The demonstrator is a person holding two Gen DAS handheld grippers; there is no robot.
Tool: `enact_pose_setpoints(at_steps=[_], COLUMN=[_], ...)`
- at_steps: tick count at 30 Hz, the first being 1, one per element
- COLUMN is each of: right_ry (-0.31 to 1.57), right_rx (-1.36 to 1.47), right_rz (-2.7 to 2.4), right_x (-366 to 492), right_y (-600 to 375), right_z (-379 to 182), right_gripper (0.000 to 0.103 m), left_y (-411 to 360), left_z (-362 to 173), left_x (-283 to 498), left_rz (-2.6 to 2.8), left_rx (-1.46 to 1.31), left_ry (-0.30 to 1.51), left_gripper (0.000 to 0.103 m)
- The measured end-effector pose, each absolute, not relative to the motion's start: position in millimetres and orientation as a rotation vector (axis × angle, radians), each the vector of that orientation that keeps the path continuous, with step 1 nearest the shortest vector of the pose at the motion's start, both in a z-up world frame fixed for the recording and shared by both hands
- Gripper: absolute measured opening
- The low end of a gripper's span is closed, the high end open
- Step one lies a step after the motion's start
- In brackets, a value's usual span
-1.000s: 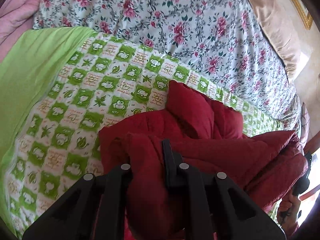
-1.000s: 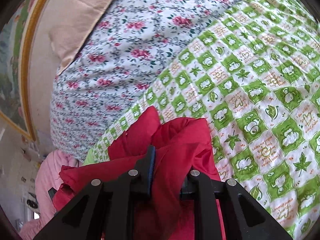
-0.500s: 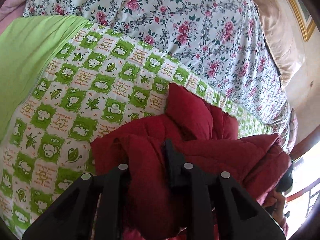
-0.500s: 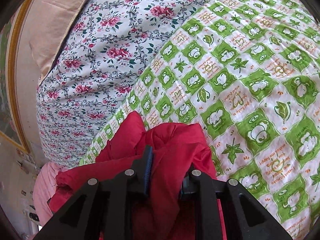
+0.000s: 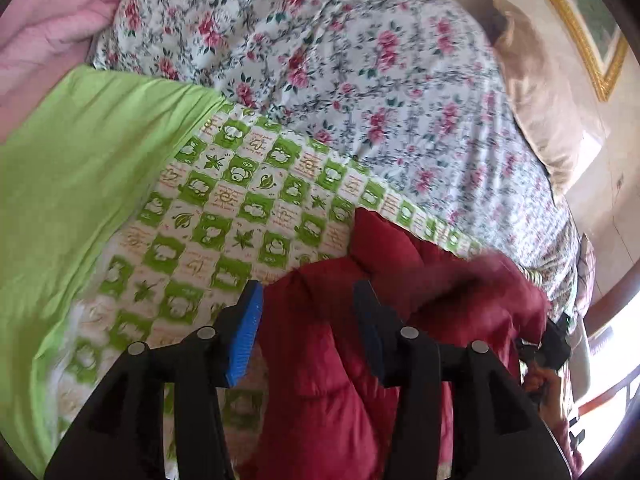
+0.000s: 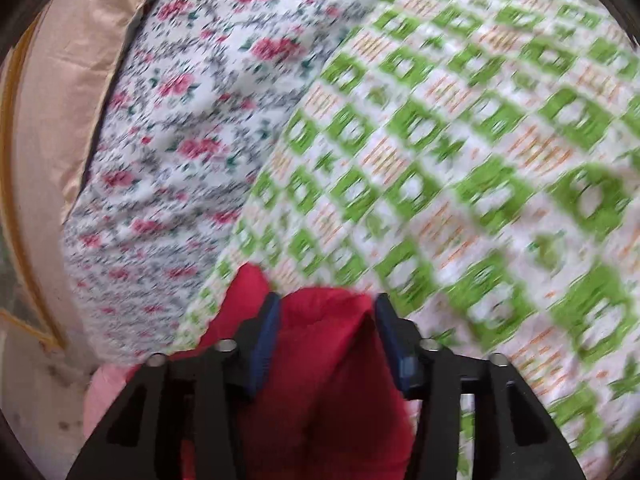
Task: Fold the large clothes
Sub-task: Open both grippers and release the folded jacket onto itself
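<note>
A dark red padded jacket (image 5: 320,360) lies bunched on the green-and-white checked quilt (image 5: 240,208). My left gripper (image 5: 307,296) hangs over the jacket's left part. Its jaws are opening, and a fold of red fabric sits loose between the blue pads (image 5: 244,332). In the right wrist view the same jacket (image 6: 320,380) bulges up between the fingers of my right gripper (image 6: 328,304). Those jaws are opening too, spread wide and no longer pinching the cloth. At the jacket's far right end, a hand on the other gripper (image 5: 540,376) shows in the left wrist view.
A floral sheet (image 5: 360,80) covers the bed beyond the quilt. Plain green cloth (image 5: 72,168) lies to the left, with a pink blanket (image 5: 48,20) in the far left corner. A beige pillow (image 5: 552,112) and a gold picture frame (image 5: 580,28) stand by the wall.
Both grippers held folds of the red jacket pinched earlier; now both have spread their jaws and the fabric lies loose between them. The left gripper has drawn back and up.
</note>
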State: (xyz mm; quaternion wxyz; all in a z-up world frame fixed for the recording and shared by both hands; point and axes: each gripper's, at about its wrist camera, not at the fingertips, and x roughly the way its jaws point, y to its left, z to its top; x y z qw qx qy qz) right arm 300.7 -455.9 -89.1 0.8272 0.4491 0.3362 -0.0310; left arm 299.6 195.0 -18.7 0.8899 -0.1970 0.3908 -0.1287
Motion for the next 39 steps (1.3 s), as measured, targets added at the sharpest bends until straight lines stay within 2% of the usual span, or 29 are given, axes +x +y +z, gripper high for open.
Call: enact_pose_setpoints(at_steps=[4,10,17,22,28,39], right_ry=[0.659,0.598,0.66,0.742,0.888,0.962], right_rx=[0.936,0.803,0.615,0.335,0.07,0.108], right_rz=[-0.083,-0.023,0.114,0.235,0.248,0.105], right_x=[296.2,280.8,270.5,265.3,294.8,368.6], right_y=[-466.4,-445.3,-387.2,-317.1,-259.4,-284.6], right_z=[-80.0,-40.6,-19.4,-21.8,-57.7,-87.0], right_gripper=[0.069,0.069,0.069,0.069,0.068,0.068], left_y=[155.8,47.2,-32.0,-32.1,-22.7,7.0], left_z=[-8.2,-10.6,-40.3,-51.3,-56.4,-93.6], left_x=[266.6,251.1,267.3,286.5,311.6,407.4], left_rz=[-0.38,-0.624,-0.578,-0.499,-0.41,-0.152], left_rx=[-0.319,-0.185,0.028,0.079,0.114,0.097], left_ry=[0.798,0.827,0.902,0.908,0.909,0.958], left_gripper=[0.045,0.045,0.045,0.045,0.045,0.045])
